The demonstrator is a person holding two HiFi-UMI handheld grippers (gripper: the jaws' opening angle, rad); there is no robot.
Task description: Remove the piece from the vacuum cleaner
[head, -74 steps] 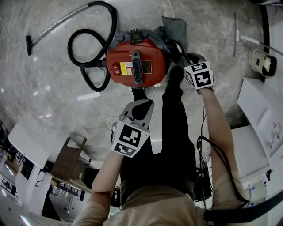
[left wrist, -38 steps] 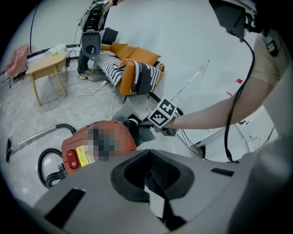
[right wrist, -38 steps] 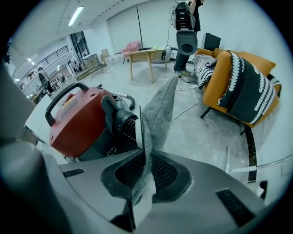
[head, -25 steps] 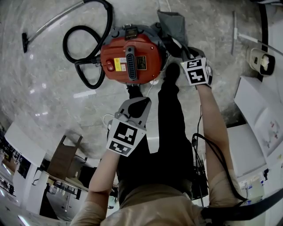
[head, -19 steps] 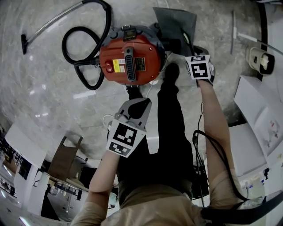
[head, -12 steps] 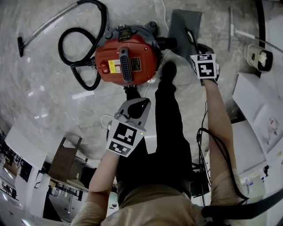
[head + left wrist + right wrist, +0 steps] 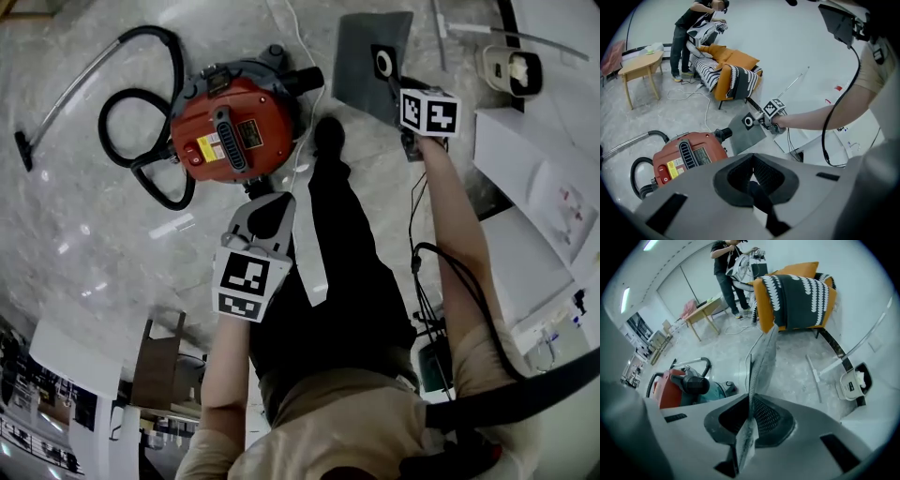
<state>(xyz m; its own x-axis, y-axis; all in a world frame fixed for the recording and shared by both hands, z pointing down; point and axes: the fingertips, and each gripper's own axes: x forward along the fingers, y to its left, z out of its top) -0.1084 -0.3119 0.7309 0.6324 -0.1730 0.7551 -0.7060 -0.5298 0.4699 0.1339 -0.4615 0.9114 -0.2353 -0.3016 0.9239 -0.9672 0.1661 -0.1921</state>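
- The pale marble floor [image 7: 84, 244] fills the head view, with the person standing on it and looking down.
- An armchair [image 7: 797, 291] with orange cushions and a dark patterned throw stands by the wall in the right gripper view. A second person [image 7: 689, 28] stands behind it, near a small wooden table [image 7: 642, 63].
- The vacuum cleaner [image 7: 232, 127], a round red canister with a black handle, sits on the floor just ahead of the person's feet.
- Its black hose [image 7: 150, 30] loops on the floor at the canister's left side.
- The piece, a flat grey dust bag [image 7: 366, 52] with a round white collar, is off the machine. It is held up in the air to the canister's right, clear of it.
- The right gripper [image 7: 751, 404] has its jaws clamped on the bag's edge, and the bag stands on edge between them.
- The left gripper [image 7: 752, 164] hangs near the canister with its jaws closed together and nothing between them.
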